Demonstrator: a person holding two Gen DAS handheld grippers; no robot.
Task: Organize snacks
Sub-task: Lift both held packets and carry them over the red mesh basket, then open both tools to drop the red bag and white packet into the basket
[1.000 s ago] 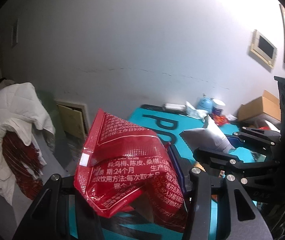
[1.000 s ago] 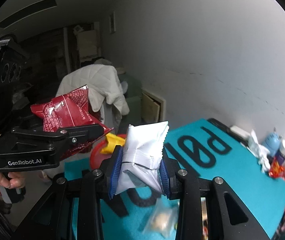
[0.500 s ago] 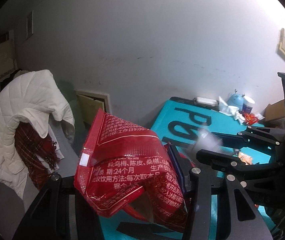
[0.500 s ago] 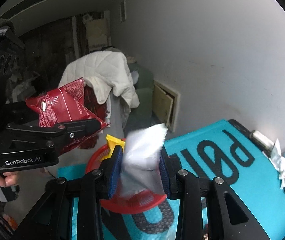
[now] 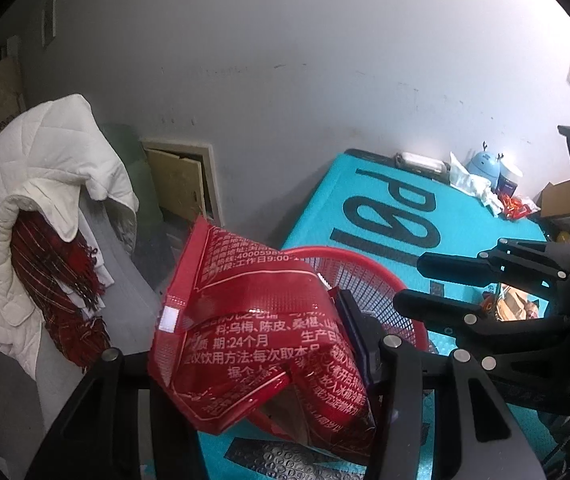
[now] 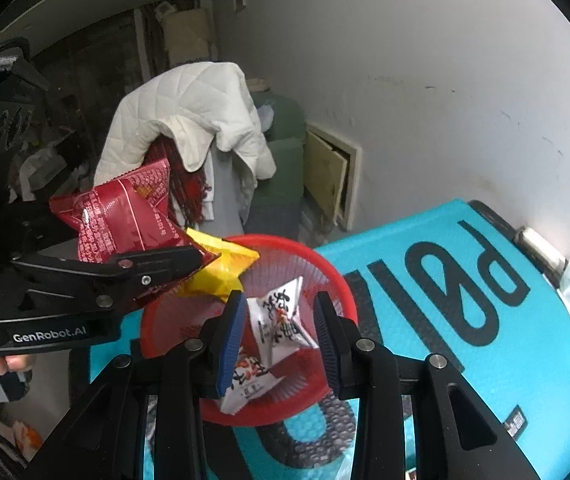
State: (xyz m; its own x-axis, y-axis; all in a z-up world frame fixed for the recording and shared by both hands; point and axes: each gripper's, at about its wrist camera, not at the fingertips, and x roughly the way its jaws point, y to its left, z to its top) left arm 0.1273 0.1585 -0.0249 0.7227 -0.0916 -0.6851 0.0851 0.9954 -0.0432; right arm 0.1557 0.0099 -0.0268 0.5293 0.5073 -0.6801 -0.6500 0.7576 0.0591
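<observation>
White quilted jacket (image 5: 41, 184) drapes over a chair at far left, a red plaid scarf (image 5: 61, 280) hanging beneath it. Just right of that, the left gripper (image 5: 261, 360) is clamped on a red snack pouch (image 5: 253, 328) printed with white Chinese text; the pouch bulges between the fingers, held above the near rim of the red mesh basket (image 5: 369, 276). The basket sits at the left end of a teal table mat (image 5: 369, 200) bearing large black letters. From the right wrist view, the same red pouch (image 6: 125, 220) sits in the left gripper (image 6: 189, 268) at the left, raised over the basket's left edge, with a yellow snack packet (image 6: 221, 268) resting on the basket rim (image 6: 337, 280) just beneath the left gripper's tip. In the middle, the right gripper (image 6: 281, 332) stands spread apart, blue pads (image 6: 231, 332) bare, holding nothing. A white snack packet (image 6: 281, 316) with black characters lies in the basket below and between those fingers, apart from both pads, next to another white packet (image 6: 249, 376). Farther right, along the wall edge of the mat, sit crumpled white tissue (image 5: 473, 180), a pale blue round object (image 5: 483, 164), and a small jar (image 5: 509, 180).
</observation>
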